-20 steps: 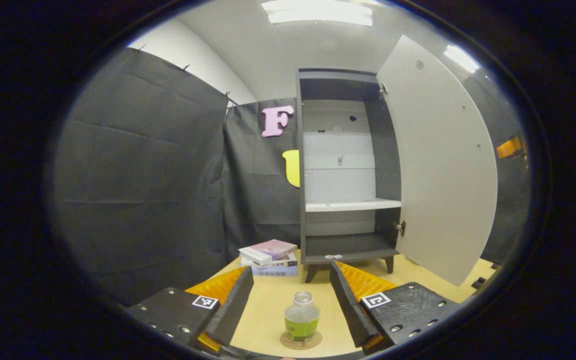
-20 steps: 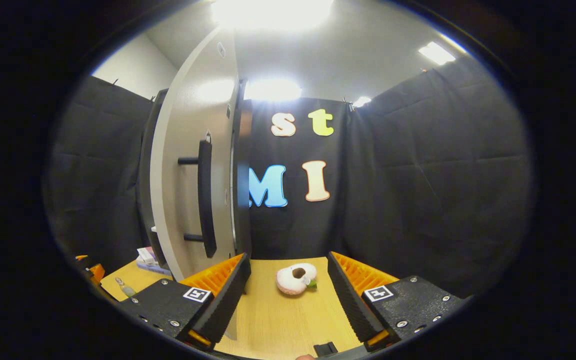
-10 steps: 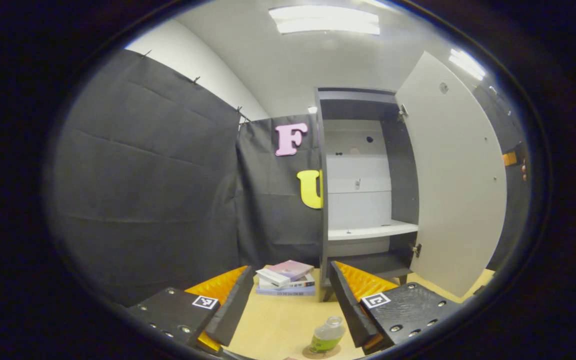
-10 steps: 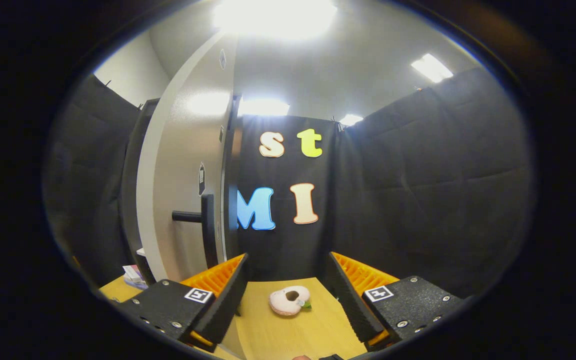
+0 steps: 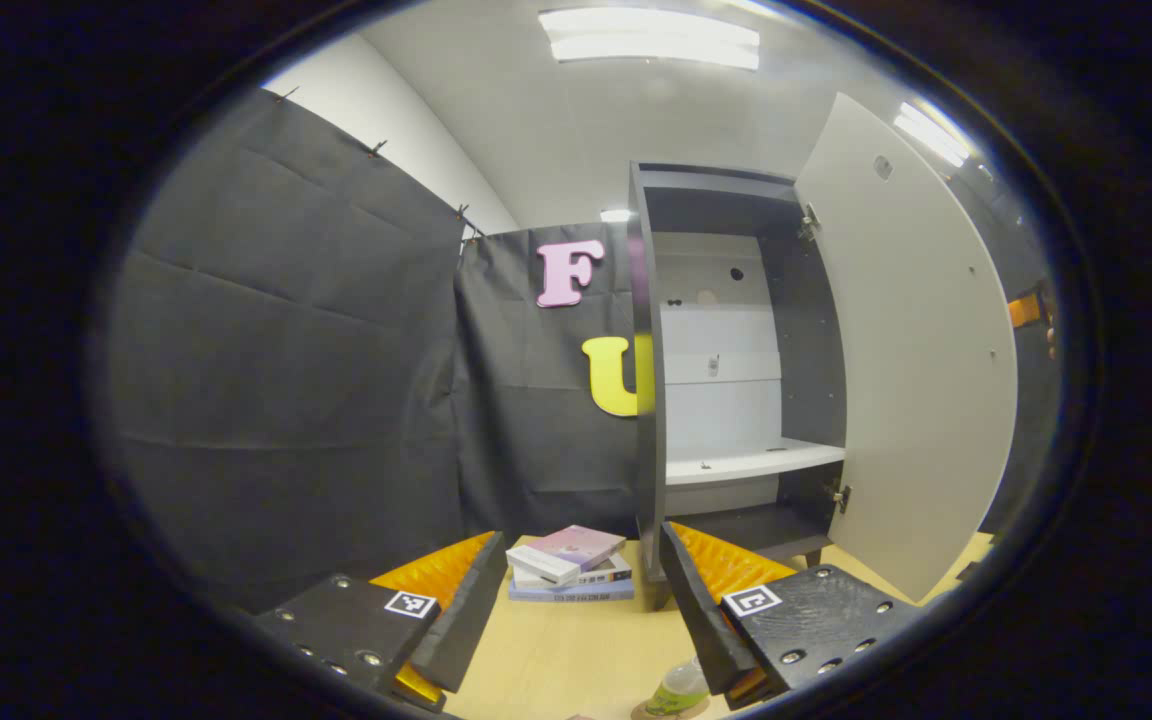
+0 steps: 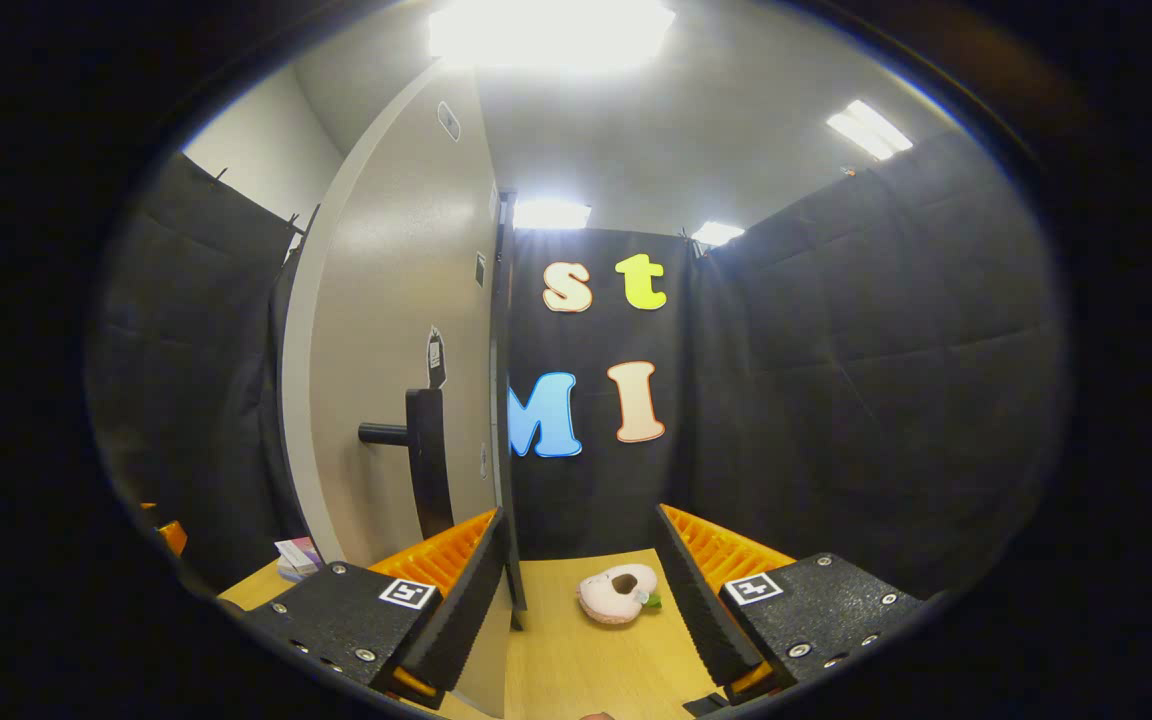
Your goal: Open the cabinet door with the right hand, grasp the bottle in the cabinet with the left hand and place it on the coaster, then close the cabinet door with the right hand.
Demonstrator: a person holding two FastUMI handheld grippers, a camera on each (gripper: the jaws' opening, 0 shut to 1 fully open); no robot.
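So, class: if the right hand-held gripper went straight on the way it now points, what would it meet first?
Probably the free edge of the open cabinet door, just left of the right hand-held gripper. Dead centre, it likely passes above the doughnut-shaped toy toward the cloth wall; depth is unclear.

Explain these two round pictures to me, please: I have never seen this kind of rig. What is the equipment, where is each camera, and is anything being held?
No robot arm here: a person holds a two-finger gripper in each hand, and a fisheye camera rides on each, looking forward along its fingers.

In the left gripper view, the left gripper is open and holds nothing. Ahead stands the cabinet with its door swung open. On the wooden table lie stacked books, and at the bottom edge the bottle stands on the coaster, partly hidden by a finger.

In the right gripper view, the right gripper, also open and empty, is close to the door's outer face, beside its dark handle. A small doughnut-shaped toy lies on the table.
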